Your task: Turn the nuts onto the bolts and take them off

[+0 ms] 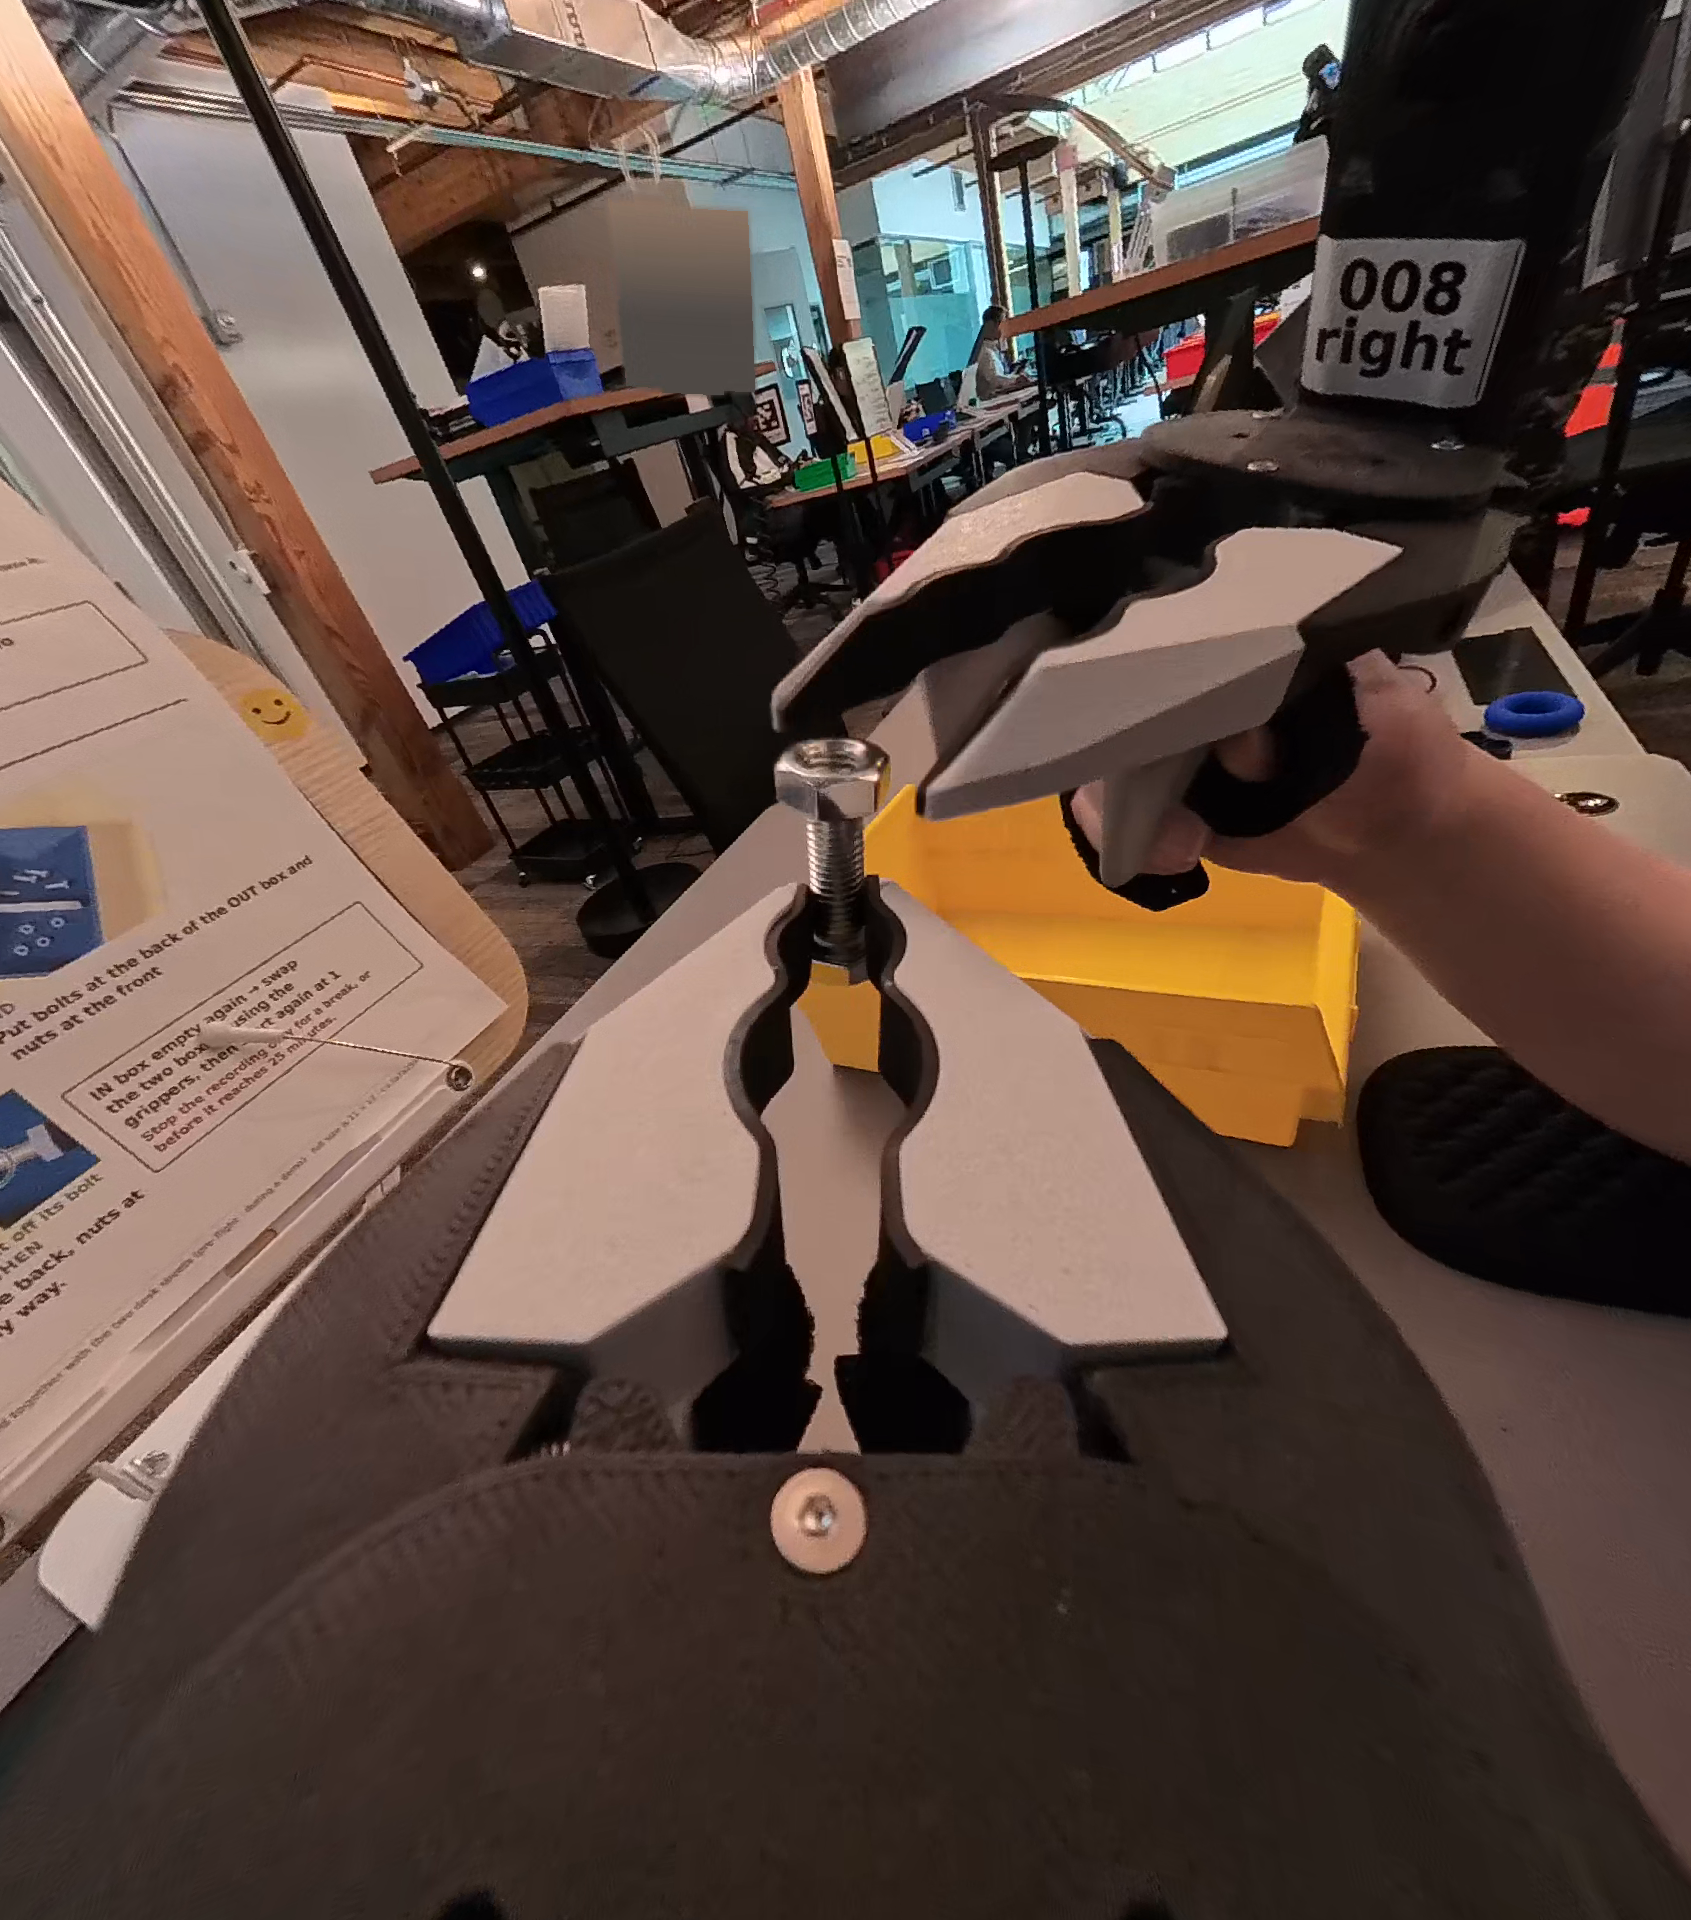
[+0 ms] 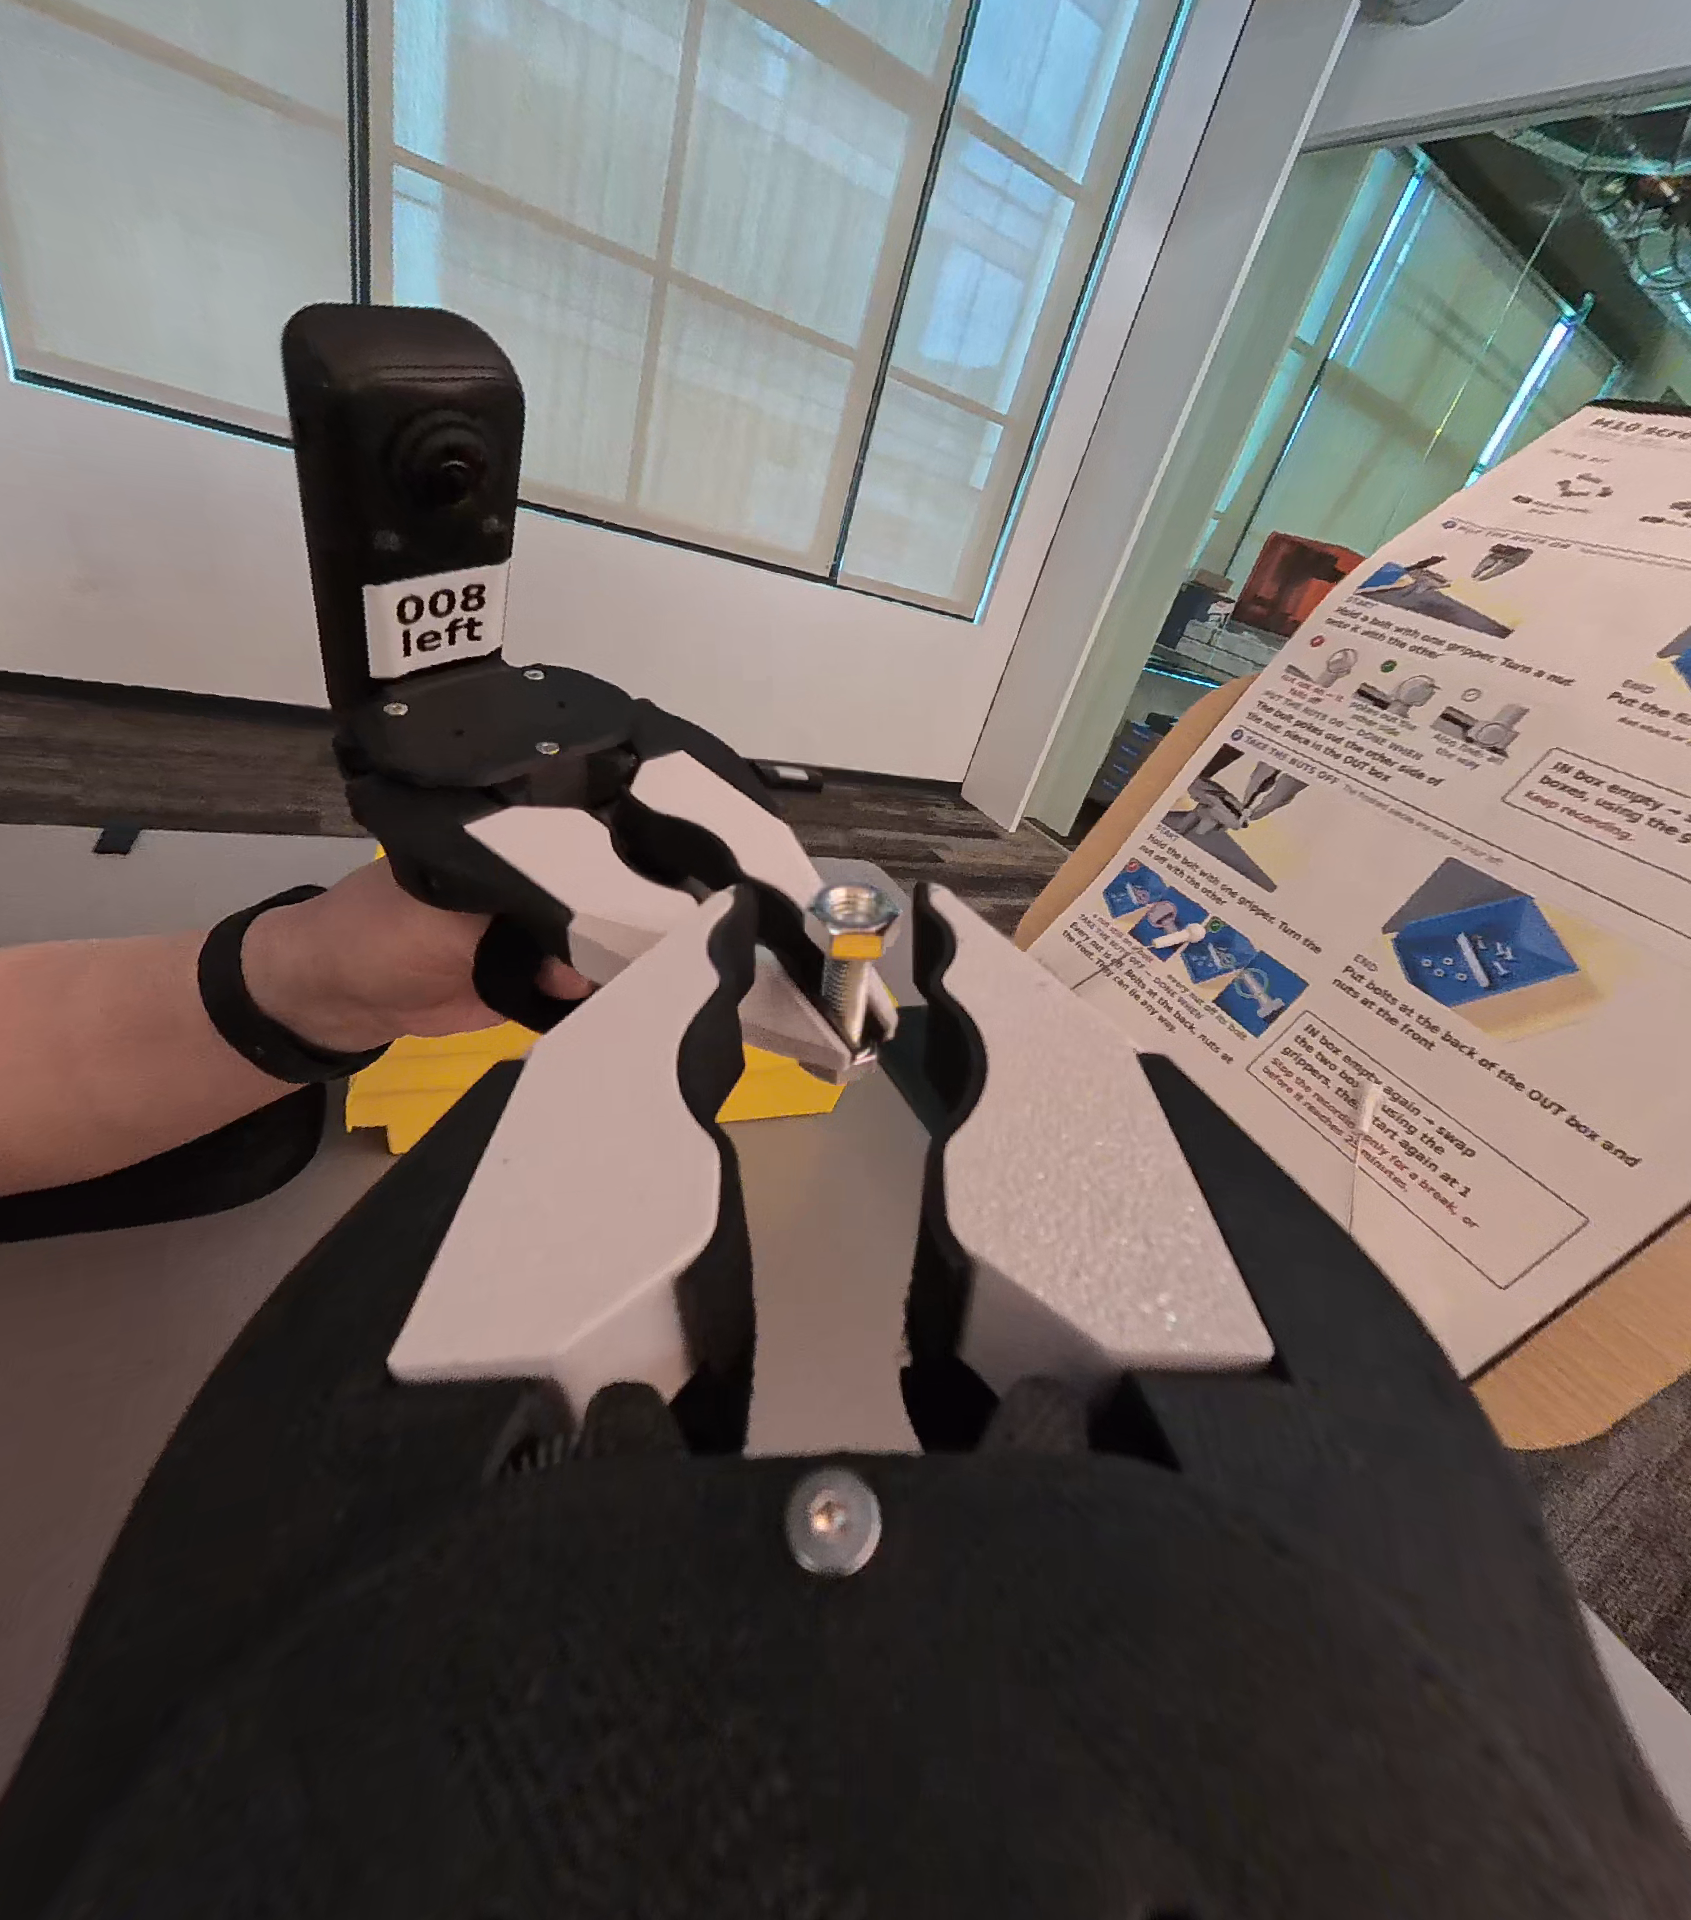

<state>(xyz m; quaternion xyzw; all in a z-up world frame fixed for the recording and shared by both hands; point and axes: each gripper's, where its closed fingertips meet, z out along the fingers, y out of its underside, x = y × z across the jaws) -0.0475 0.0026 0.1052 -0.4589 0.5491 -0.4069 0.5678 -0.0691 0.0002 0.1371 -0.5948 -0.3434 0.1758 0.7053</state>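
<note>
Two grippers are mine here, one in each hand, and the yellow bin on the grey table serves as my landmark. Far to the left of the bin leans a printed instruction sheet on a wooden board, which the right wrist view shows off to its own right side. Next comes my left gripper, its tips just in front of the bin's near left corner. Its jaws are nearly closed, clamped on the lower end of the bolt, which stands upright above that corner with its threaded shank rising out of the tips. At the very top of the bolt sits the nut, threaded on only at the end, with bare thread showing between it and my left gripper's tips. In the right wrist view the same bolt and nut stand in front of the bin, held by the left gripper from the left. My right gripper comes in from above the bin, tilted downward, its tips just beside the nut. Its jaws stand parted wider than the nut, holding nothing; in its own view the right gripper has a finger on either side of the nut without touching it. My right hand wraps the handle above the bin's far side, and my left hand shows to the left of the bin in the right wrist view.
</note>
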